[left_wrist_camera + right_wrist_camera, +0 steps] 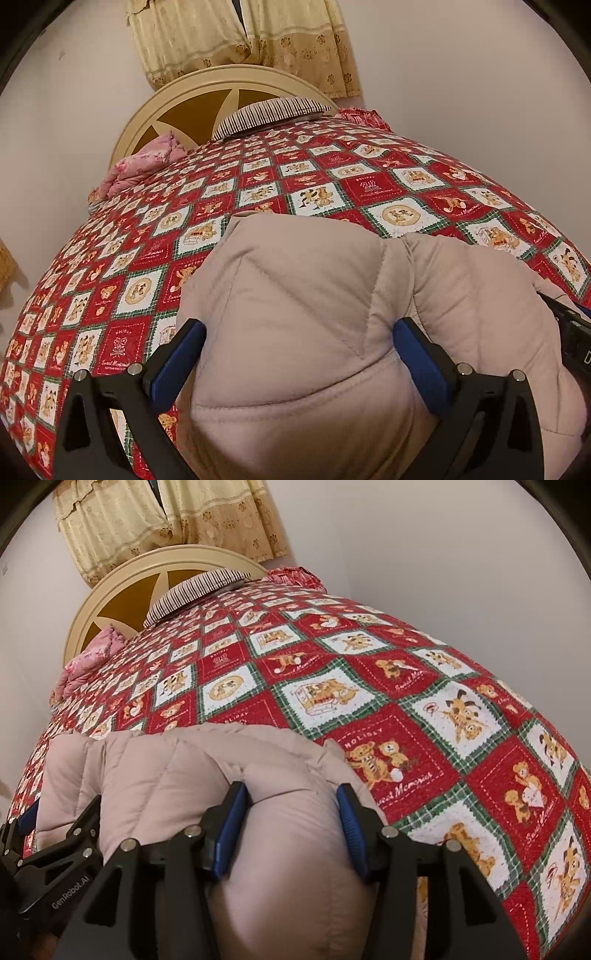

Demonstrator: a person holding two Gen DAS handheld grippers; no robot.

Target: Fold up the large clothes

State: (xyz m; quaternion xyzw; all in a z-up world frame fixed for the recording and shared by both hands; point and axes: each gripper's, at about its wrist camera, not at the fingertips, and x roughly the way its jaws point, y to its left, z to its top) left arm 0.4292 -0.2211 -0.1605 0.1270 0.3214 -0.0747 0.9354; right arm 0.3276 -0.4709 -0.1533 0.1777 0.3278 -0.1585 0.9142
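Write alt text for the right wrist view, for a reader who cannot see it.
The right gripper straddles a puffy fold of a beige padded jacket, its blue pads on either side, on a red teddy-bear quilt. The left gripper shows at the left edge; a cream headboard, a striped pillow and curtains lie beyond.

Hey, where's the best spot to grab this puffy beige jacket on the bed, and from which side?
Judging by its pose, take the puffy beige jacket by its rounded near edge, coming in from the foot of the bed. That edge bulges toward both grippers, thick enough to pinch, while the far part lies flatter on the quilt.
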